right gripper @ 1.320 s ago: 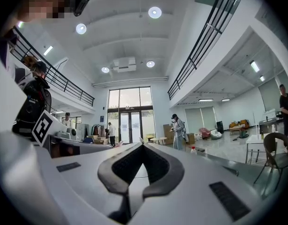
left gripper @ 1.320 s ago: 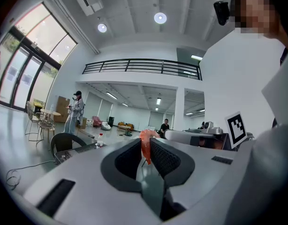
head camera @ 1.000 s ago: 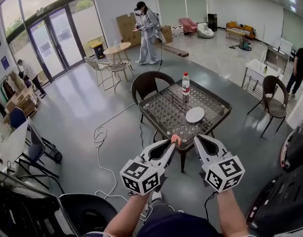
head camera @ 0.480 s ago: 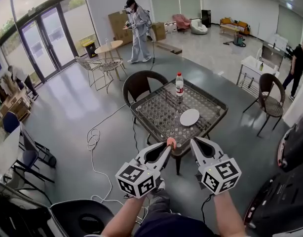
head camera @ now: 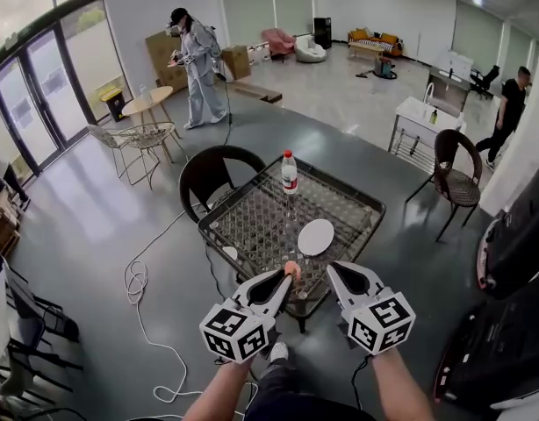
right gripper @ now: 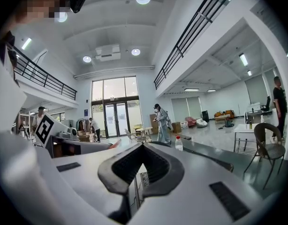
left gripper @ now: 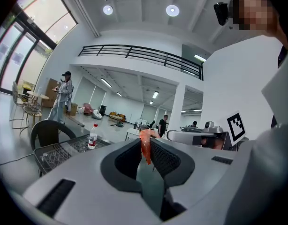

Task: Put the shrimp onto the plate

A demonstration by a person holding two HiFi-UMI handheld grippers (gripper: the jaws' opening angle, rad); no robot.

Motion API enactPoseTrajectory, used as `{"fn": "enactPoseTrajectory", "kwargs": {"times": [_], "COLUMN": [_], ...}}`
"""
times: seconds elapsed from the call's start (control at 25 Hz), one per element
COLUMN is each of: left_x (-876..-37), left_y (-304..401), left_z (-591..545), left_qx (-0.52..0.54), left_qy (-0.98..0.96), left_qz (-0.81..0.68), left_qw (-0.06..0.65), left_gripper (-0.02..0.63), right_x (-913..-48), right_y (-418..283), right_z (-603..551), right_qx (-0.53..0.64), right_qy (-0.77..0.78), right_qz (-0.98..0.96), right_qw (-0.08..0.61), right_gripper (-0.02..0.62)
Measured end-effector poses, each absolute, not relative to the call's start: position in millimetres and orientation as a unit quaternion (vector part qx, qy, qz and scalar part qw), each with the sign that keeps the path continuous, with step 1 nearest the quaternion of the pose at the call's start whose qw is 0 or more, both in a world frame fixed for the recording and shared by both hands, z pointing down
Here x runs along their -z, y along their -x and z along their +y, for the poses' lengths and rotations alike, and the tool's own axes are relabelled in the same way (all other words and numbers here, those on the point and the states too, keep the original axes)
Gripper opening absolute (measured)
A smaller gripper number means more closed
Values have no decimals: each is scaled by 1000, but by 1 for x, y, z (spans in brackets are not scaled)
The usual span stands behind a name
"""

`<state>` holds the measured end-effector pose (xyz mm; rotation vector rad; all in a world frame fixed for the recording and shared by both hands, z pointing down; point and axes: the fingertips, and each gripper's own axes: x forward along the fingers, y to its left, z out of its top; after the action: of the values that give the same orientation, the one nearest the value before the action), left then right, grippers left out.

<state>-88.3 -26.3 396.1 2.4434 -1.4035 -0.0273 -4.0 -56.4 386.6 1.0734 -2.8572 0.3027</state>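
Both bare forearms (head camera: 219,395) rise from the lower edge of the head view, side by side. The left tool (head camera: 288,276) pinches a shrimp (head camera: 291,267) at its jaw tips. The right tool (head camera: 333,272) points forward with its jaws together, empty.

Left gripper (left gripper: 145,138): jaws closed on shrimp (left gripper: 146,150), orange-pink, pinched at tips, upper end curling above pads. Right gripper (left gripper: 196,137) at 3 o'clock of shrimp, close by; its marker cube (left gripper: 235,125) further toward 3. Wire-mesh table (left gripper: 57,154) at 9 o'clock; bottle (left gripper: 92,138), red cap, upright on it. Dark chair (left gripper: 46,131) at table's far side. Person in light clothes (left gripper: 63,95) standing at 10 o'clock, well beyond table. Balcony railing (left gripper: 134,54) at 12 o'clock.
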Motion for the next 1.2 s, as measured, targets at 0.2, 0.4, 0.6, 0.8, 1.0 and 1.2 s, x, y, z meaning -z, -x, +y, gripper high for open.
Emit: {"fn": "enactPoseTrajectory", "kwargs": {"times": [0.2,0.4,0.6,0.8,1.0,1.2], "left_x": [-402,-411,-421,-427,-435,-442], "left_y": [101,113,121,123,120,112], "left_z": [-70,-110,-137,-154,-167,-180], "left_qx": [-3,-19,-23,-24,-33,-40], "left_qy": [-871,-885,-897,-905,-907,-902], "left_qz": [-462,-437,-407,-387,-379,-390], "left_qw": [164,160,170,175,182,183], "left_gripper": [64,64,64,64,64,64], "right_x": [-391,-391,-396,-405,-412,-418], "right_y": [20,32,36,40,37,34], "right_z": [-93,-128,-152,-162,-176,-194], "right_qx": [-107,-111,-116,-122,-134,-139], "right_qy": [-376,-410,-444,-458,-466,-453], "right_qz": [-919,-903,-886,-877,-871,-878], "right_qw": [51,59,66,74,72,69], "right_gripper": [5,5,5,5,5,5]}}
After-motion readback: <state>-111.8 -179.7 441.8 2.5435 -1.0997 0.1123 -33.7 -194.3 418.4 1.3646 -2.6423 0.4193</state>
